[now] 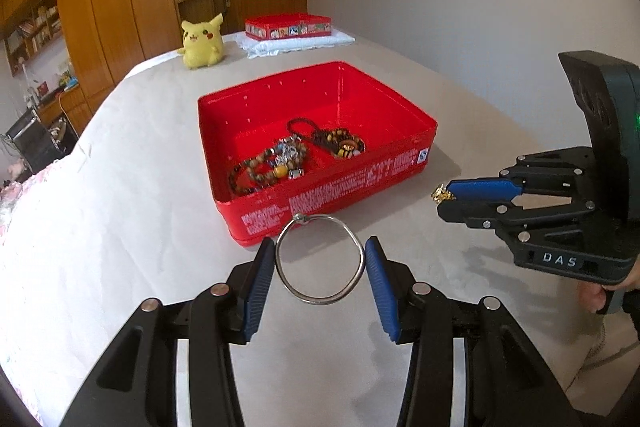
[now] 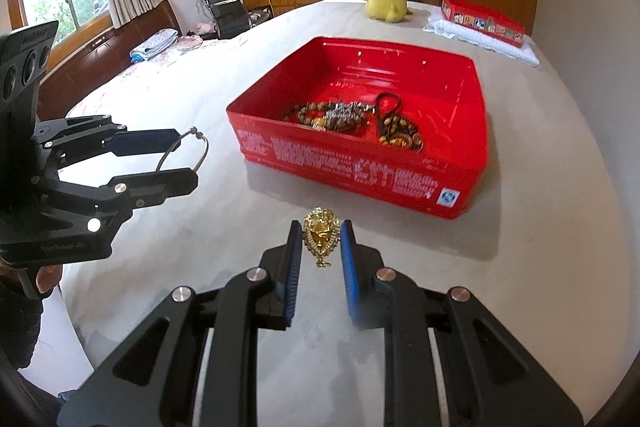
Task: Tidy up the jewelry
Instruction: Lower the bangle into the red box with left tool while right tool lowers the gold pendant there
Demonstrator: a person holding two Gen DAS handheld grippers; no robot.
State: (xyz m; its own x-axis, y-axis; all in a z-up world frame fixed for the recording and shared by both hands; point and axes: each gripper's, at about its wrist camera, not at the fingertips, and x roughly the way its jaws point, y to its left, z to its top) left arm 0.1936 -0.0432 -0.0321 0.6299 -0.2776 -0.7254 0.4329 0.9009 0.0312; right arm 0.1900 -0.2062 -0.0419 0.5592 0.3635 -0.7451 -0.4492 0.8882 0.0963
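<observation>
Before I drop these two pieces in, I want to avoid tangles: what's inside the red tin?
Inside the red tin: a heap of beaded bracelets and a darker beaded piece with a cord loop. Anything under them is covered.

The open tin sits mid-table with bead bracelets lying in its near part. Before it, off the surface, the left gripper holds a bangle between its pads, and the right gripper, to its right, holds a pendant. Behind the tin, at the table's far end, a plush toy sits left of a lid on a folded cloth.
</observation>
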